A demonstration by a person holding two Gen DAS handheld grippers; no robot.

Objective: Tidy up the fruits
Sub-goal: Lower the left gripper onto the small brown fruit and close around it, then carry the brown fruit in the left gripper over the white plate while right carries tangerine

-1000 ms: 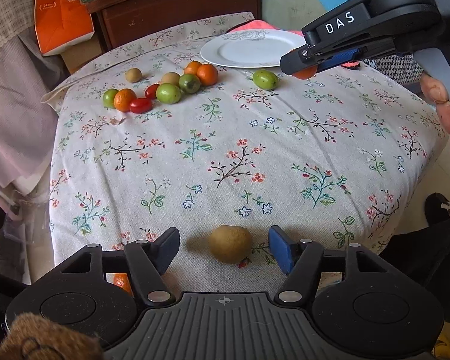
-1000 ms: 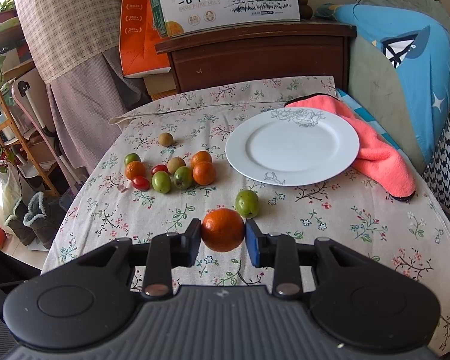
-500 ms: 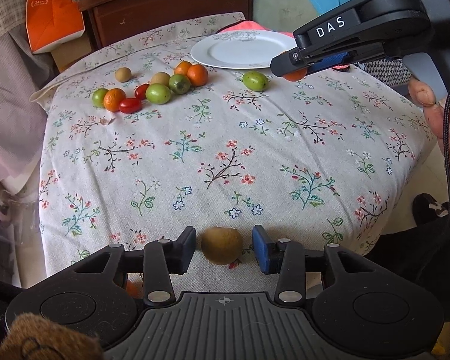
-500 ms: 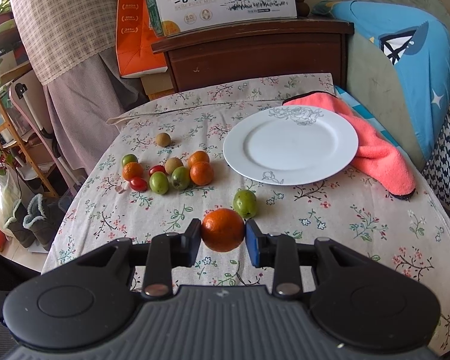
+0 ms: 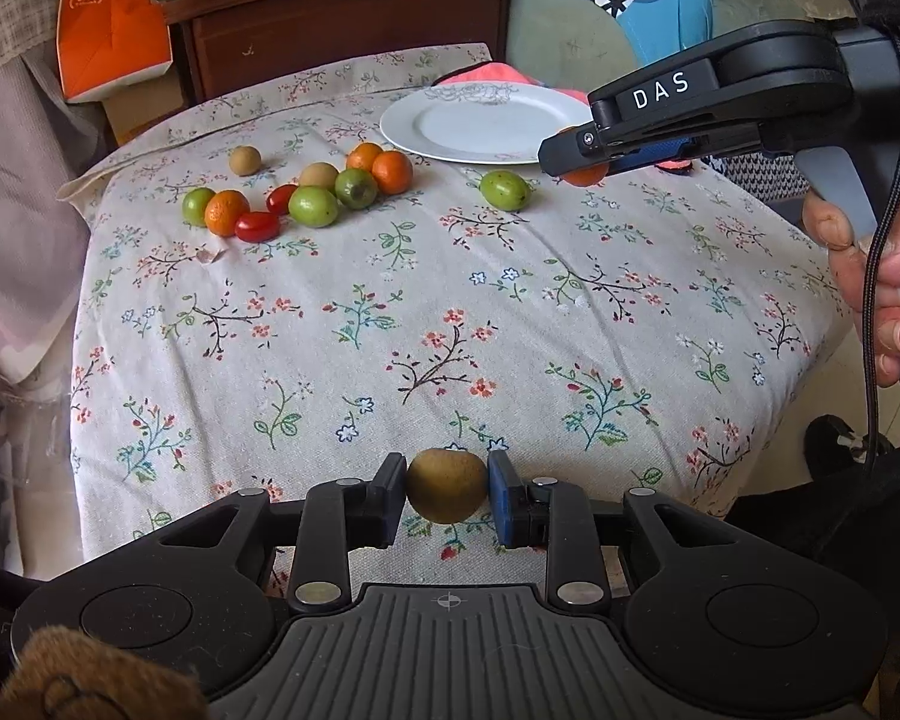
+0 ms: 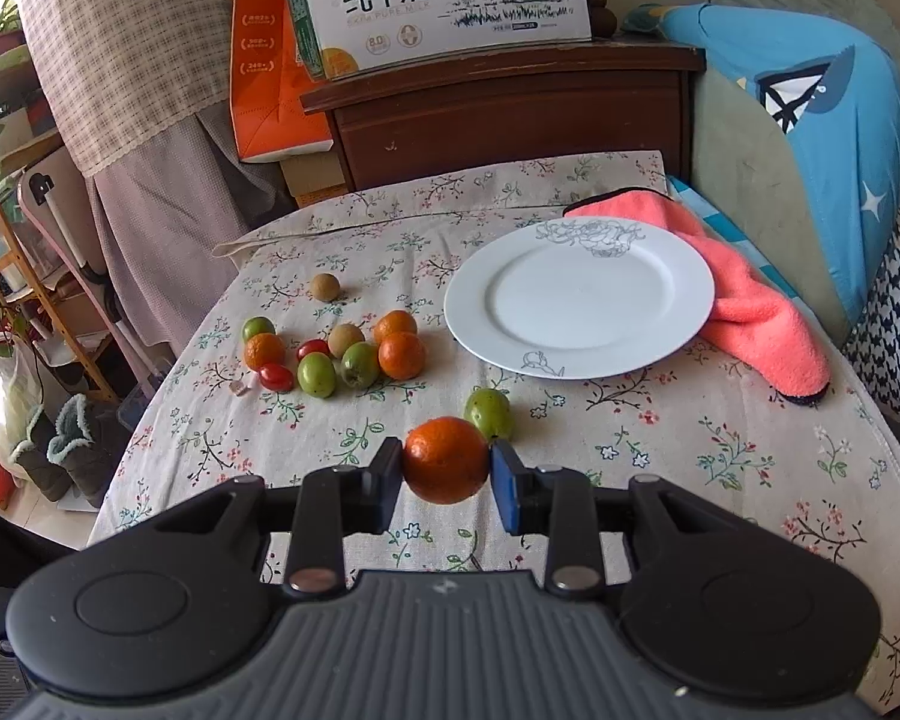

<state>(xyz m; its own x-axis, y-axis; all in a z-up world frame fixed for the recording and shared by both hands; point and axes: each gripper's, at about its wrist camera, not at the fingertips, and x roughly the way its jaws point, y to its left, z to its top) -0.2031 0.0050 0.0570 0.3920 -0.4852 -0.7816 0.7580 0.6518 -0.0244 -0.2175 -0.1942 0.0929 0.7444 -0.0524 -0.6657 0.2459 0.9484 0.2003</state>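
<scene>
My left tool (image 5: 447,495) has just been closing, and its two pads now press either side of a brown kiwi-like fruit (image 5: 447,493) at the near edge of the worktop (image 5: 510,324), which is covered with a flowered cloth. My right tool (image 6: 447,461) is clamped on an orange (image 6: 446,459), held above the cloth just in front of a lone green fruit (image 6: 489,413). In the left wrist view the same right tool (image 5: 576,165) appears from the side, its black body lettered "DAS" in white, with a person's hand (image 5: 870,276) on the grip and a black cable running past it.

The white plate (image 6: 579,297), rimmed with grey line drawings, lies bare on the far right part of the worktop, its right edge overlapping a pink towel (image 6: 762,312). To its left sits the cluster of remaining fruit (image 6: 336,354): oranges, green fruits, two red tomatoes and a brown one, several touching. One small brown fruit (image 6: 325,287) lies apart, further back.

Behind the worktop, a dark wooden cabinet (image 6: 510,114) carries a milk carton box (image 6: 444,0) printed "纯牛奶" and "8.0" (with cows drawn beside the characters). An orange bag (image 6: 270,90) leans against it; its small print is too fine to read.
</scene>
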